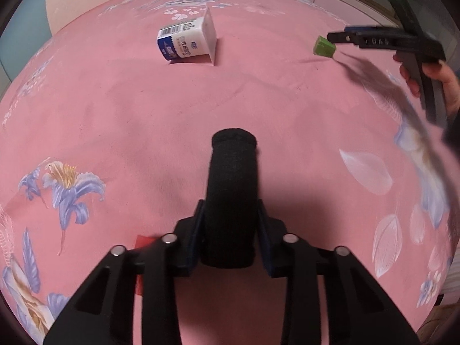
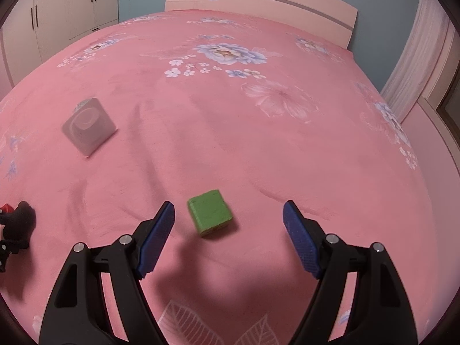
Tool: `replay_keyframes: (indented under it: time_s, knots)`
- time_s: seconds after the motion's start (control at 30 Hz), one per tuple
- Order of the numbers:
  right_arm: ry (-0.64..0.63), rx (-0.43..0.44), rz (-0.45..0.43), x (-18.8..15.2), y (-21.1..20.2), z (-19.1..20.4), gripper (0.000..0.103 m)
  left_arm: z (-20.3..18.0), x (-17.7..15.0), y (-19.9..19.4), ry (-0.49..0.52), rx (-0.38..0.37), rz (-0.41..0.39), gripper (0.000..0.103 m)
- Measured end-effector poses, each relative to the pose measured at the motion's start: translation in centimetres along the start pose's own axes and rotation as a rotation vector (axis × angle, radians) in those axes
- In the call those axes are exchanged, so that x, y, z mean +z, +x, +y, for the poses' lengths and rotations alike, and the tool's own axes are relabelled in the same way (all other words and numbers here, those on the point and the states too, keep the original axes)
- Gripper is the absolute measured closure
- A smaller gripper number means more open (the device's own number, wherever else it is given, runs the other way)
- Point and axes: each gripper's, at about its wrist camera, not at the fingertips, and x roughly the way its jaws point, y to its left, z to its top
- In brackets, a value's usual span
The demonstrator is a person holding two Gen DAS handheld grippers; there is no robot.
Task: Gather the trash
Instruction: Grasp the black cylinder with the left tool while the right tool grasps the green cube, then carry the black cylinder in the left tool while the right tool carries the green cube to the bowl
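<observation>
The left gripper [image 1: 230, 221] is clamped on a black fabric roll [image 1: 231, 189]; the right gripper [image 2: 228, 230] is spread wide, holding nothing, a small green block [image 2: 209, 212] on the pink floral bedspread [image 2: 258, 132] between its fingers; a tipped white yogurt cup [image 1: 188, 40] lies at eleven o'clock.

Cup [image 2: 89, 126], right wrist view: blurred, label unreadable. Black roll [image 1: 231, 198]: lower end hidden between left gripper [image 1: 231, 230] pads. Red scrap [image 1: 143, 243]: mostly covered by that gripper's frame.
</observation>
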Motion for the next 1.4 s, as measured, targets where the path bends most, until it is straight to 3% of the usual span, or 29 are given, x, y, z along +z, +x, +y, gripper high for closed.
replay_keyframes:
  time_s: [0.23,0.27,0.3,0.33,0.4,0.57,0.77,1.03,1.4]
  knots:
    - [-0.041,0.015,0.055,0.1,3.1,1.4,0.029,0.1,0.8,0.5,-0.01,0.013,-0.012,0.07]
    - [-0.031,0.016,0.065,0.0,3.4,1.4,0.035,0.0,0.9,0.5,-0.011,0.014,-0.011,0.07]
    - [-0.01,0.039,0.084,0.0,3.9,1.2,0.056,0.0,1.0,0.5,-0.013,0.015,-0.009,0.07]
    - [0.019,0.066,0.095,-0.1,4.2,1.0,0.064,0.1,1.1,0.5,-0.022,0.014,-0.008,0.07]
    - [0.054,0.078,0.09,-0.3,4.1,0.7,0.064,-0.2,0.7,-0.1,-0.023,0.015,-0.012,0.071]
    - [0.056,0.015,0.074,-1.0,2.5,1.4,0.064,-0.4,0.9,-1.2,-0.029,0.021,-0.031,0.071]
    - [0.007,0.004,0.019,-1.4,-2.8,4.4,0.065,-1.5,-0.1,-5.6,-0.001,0.035,-0.087,0.071]
    - [-0.066,0.033,-0.096,-1.8,-14.9,11.1,0.065,-2.0,-2.8,-13.1,-0.012,0.07,-0.154,0.071]
    - [-0.074,-0.002,-0.134,-5.3,-30.5,19.4,0.065,-2.7,-9.6,-25.8,-0.051,0.172,-0.254,0.071]
